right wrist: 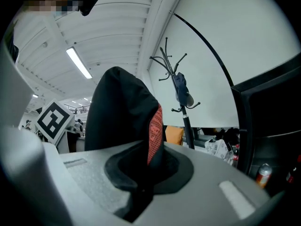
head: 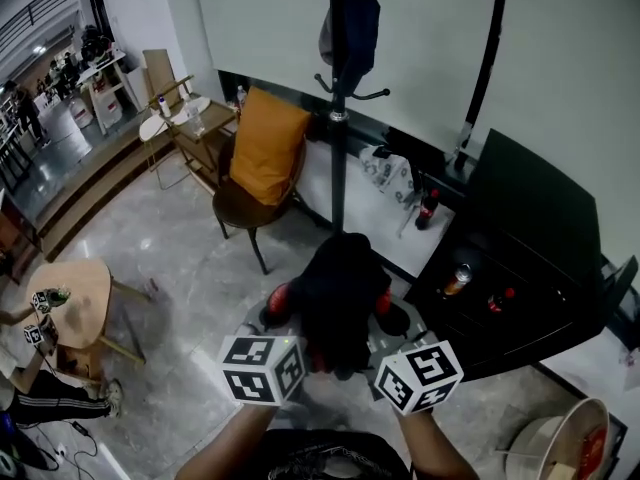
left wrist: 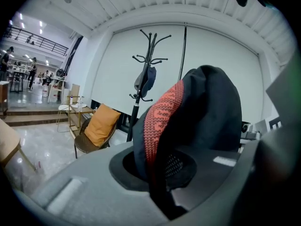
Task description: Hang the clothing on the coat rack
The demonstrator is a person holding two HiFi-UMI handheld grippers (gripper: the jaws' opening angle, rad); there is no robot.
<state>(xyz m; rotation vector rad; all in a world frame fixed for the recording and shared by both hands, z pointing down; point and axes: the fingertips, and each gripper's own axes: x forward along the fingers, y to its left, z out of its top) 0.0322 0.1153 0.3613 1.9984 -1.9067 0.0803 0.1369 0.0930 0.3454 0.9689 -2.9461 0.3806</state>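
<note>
A black garment with red trim [head: 338, 298] hangs bunched between my two grippers, held up in front of me. My left gripper [head: 292, 320] is shut on its left side; the red knitted edge [left wrist: 162, 117] runs down into the shut jaws. My right gripper [head: 378, 320] is shut on the other side, the red trim [right wrist: 155, 131] pinched between its jaws. The black coat rack [head: 338, 88] stands ahead against the white wall, with a dark garment [head: 350, 28] hanging on one of its upper hooks. The same rack [left wrist: 146, 79] shows in the left gripper view and, as the rack [right wrist: 181, 98], in the right one.
A brown chair with an orange cushion [head: 262, 158] stands left of the rack. A black cabinet [head: 520, 258] with cans and bottles is on the right. A round wooden table [head: 70, 298] sits at the left, a white bucket [head: 575, 438] at bottom right. People stand far off at the left.
</note>
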